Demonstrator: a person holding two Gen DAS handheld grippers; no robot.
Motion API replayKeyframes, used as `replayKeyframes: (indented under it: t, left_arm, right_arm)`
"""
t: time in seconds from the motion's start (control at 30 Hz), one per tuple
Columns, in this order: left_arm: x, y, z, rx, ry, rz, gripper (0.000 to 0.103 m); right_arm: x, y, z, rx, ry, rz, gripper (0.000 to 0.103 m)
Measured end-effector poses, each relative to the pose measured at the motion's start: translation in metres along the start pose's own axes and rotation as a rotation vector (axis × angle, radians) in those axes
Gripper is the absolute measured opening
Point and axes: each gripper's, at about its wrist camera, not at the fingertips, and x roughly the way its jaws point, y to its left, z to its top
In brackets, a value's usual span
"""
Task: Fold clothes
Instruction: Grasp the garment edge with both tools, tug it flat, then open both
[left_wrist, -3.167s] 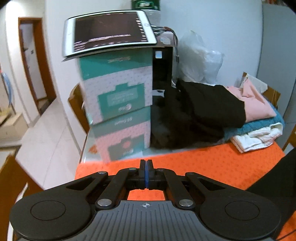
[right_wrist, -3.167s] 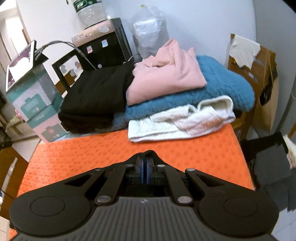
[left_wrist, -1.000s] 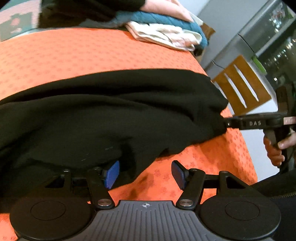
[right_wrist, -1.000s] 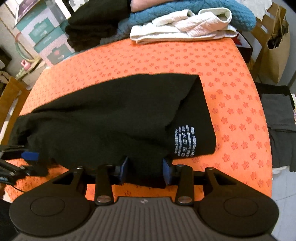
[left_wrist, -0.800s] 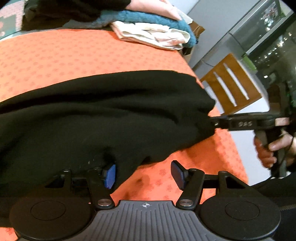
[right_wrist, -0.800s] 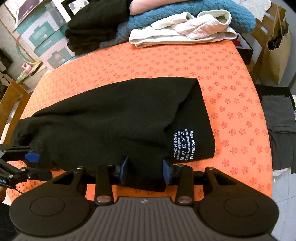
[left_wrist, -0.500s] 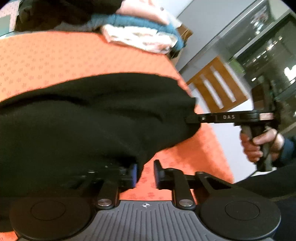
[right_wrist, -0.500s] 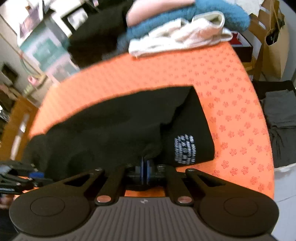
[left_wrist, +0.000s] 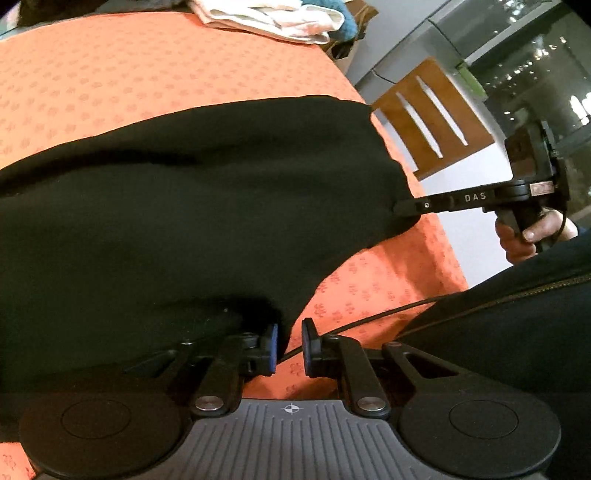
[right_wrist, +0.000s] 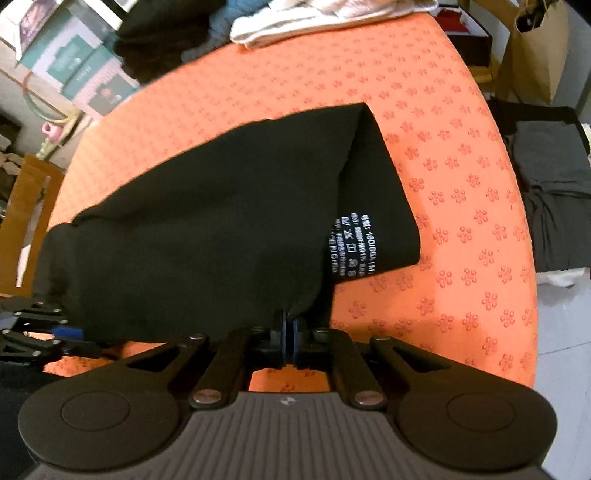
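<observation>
Black garment (left_wrist: 177, 206) lies across the orange bench (left_wrist: 110, 74), long axis along its near edge. Left view: left hand-held gripper (left_wrist: 289, 349) jaws narrowly apart, cloth edge between them; grip unclear. Right hand-held gripper (left_wrist: 402, 207) bites the far end. Right view: right hand-held gripper (right_wrist: 287, 341) pinched onto garment (right_wrist: 221, 221) hem near the label (right_wrist: 352, 243); left hand-held gripper (right_wrist: 55, 336) at the opposite end.

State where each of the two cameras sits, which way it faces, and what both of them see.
Left wrist: on the left gripper, looking down across the black garment toward the right gripper and the hand holding it.
Right wrist: on the right gripper, shut on the garment's near edge, looking down over the care label; the left gripper shows at lower left.
Shared: the garment, the orange tablecloth, the white folded clothes.
</observation>
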Motion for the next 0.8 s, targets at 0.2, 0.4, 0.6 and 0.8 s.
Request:
replayKeyframes:
  t: [0.2, 0.4, 0.6, 0.8]
  left_arm:
    - [-0.040, 0.011, -0.001, -0.039, -0.044, 0.032, 0.018]
    - [-0.095, 0.033, -0.007, -0.147, -0.199, 0.155, 0.029]
    - [-0.110, 0.055, -0.001, -0.225, -0.270, 0.298, 0.029]
    - [-0.089, 0.055, 0.015, -0.202, -0.246, 0.338, 0.034]
  right_arm:
    - [-0.016, 0.013, 0.010, -0.103, -0.016, -0.021, 0.024]
    - [-0.047, 0.022, 0.036, -0.175, -0.122, -0.054, 0.029]
    - [-0.041, 0.010, 0.070, -0.111, -0.172, -0.053, 0.029]
    - [-0.020, -0.001, 0.095, -0.056, -0.190, -0.071, 0.040]
